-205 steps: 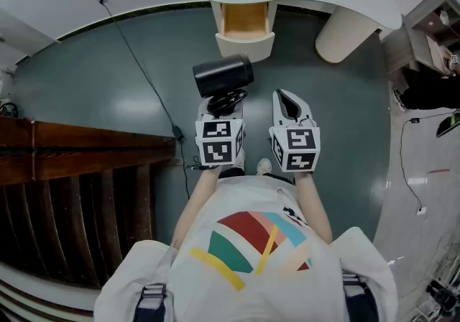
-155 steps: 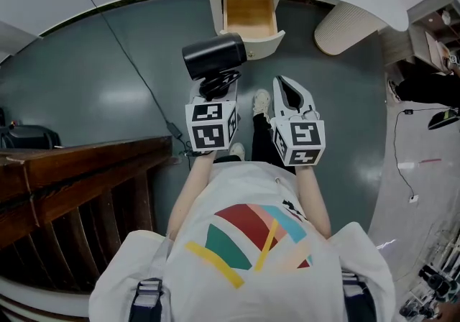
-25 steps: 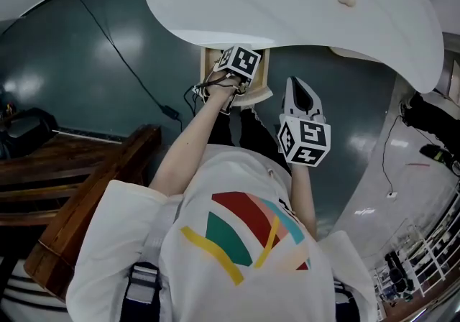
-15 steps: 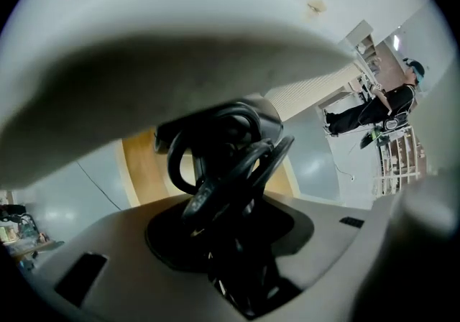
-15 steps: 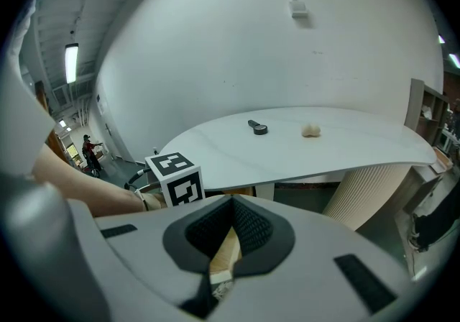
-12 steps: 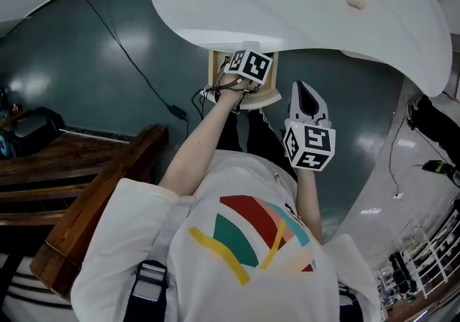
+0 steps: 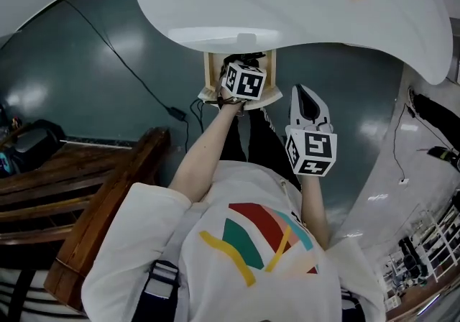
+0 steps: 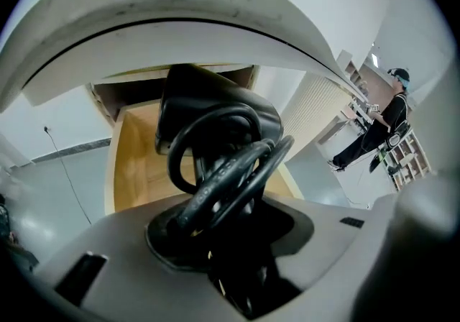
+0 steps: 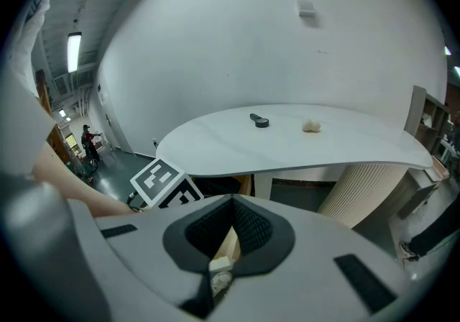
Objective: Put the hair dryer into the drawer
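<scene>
Clamping the hair dryer (image 8: 215,108), clear only in its own view, left gripper (image 7: 241,69) faces drawer (image 8: 133,169); right gripper (image 7: 305,94) closed.

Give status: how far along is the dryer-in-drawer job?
Done: the light wooden drawer stands open. In hand: left gripper shut on the black hair dryer and its coiled cord, right at the drawer. Left: lower it in, release. Right gripper shut, empty.

drawer (image 7: 209,80): set under the table (image 7: 302,15).
hair dryer (image 8: 215,118): held over the drawer.
right gripper (image 7: 307,98): placed right of the drawer.
</scene>
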A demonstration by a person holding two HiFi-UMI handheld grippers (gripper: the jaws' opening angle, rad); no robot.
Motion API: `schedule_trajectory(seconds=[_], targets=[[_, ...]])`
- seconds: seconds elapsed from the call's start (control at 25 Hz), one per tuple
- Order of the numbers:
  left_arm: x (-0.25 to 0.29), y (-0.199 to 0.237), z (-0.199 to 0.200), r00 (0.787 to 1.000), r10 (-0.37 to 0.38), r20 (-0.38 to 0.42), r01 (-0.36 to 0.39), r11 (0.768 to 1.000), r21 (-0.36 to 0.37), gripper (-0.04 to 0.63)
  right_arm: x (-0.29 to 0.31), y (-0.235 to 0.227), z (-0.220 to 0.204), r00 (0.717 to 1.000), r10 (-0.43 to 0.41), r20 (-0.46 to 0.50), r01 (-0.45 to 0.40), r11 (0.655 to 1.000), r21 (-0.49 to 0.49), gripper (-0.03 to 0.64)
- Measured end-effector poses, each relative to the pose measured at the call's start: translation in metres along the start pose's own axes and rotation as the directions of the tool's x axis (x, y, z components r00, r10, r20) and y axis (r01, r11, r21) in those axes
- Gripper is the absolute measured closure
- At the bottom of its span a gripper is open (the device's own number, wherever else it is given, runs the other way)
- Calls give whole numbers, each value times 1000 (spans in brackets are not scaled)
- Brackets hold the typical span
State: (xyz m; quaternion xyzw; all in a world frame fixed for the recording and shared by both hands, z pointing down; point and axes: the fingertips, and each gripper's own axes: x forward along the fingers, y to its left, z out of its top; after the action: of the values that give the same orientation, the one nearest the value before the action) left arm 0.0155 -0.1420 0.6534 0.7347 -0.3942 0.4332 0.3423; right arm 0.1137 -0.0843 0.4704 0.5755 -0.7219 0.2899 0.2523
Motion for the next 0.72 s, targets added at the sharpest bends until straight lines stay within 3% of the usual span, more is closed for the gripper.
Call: schedule_trajectory(seconds=[0.48, 0.72], targets=[[25, 26, 16, 990, 14, 139, 8, 988, -154, 423, -8, 24, -42, 996, 13, -85, -13, 1000, 4, 607], [35, 36, 11, 986, 20, 167, 10, 984, -177, 423, -2, 41, -45, 996, 26, -82, -27, 1000, -9, 607]])
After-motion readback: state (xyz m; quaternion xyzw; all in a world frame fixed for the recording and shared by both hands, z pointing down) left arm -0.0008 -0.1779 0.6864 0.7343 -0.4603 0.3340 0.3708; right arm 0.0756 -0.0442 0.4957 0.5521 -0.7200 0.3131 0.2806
